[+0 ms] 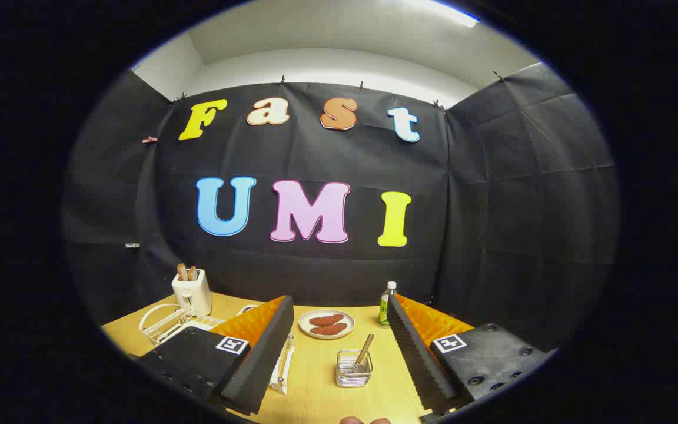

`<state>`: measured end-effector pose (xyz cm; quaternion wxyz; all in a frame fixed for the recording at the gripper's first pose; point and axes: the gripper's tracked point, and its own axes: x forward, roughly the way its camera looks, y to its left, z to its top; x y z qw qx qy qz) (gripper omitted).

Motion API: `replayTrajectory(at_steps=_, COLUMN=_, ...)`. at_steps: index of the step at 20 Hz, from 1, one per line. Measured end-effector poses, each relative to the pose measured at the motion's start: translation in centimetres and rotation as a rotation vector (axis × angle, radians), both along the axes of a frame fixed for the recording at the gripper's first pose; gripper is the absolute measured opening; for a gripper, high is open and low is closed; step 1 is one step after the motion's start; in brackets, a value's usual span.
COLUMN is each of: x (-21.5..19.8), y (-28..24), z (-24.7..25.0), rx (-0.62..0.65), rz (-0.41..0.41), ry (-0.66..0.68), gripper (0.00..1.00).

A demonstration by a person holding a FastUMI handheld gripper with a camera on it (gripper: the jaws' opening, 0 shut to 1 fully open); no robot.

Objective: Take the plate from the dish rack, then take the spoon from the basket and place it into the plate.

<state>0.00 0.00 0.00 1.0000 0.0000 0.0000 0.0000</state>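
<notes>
Open jaws frame the basket (pixel 355 368); one hides the dish rack (pixel 165 324) partly.

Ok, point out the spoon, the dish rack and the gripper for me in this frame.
spoon (pixel 364 351): gripper view, on its handle, leaning out of the small clear basket (pixel 354 376).
dish rack (pixel 159 321): gripper view, on its white wire rim, beside the toaster.
gripper (pixel 339 353): gripper view, midway between its open fingers.
</notes>
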Motion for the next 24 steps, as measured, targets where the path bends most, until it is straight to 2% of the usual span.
replayTrajectory(at_steps=10, x=0.5, y=1.9, z=-0.1, rx=-0.014, rz=0.051, ry=-0.003, gripper=0.97)
replayTrajectory(at_steps=24, x=3.6, y=2.9, z=-0.8, rx=-0.023, rz=0.027, ry=0.02, gripper=0.97)
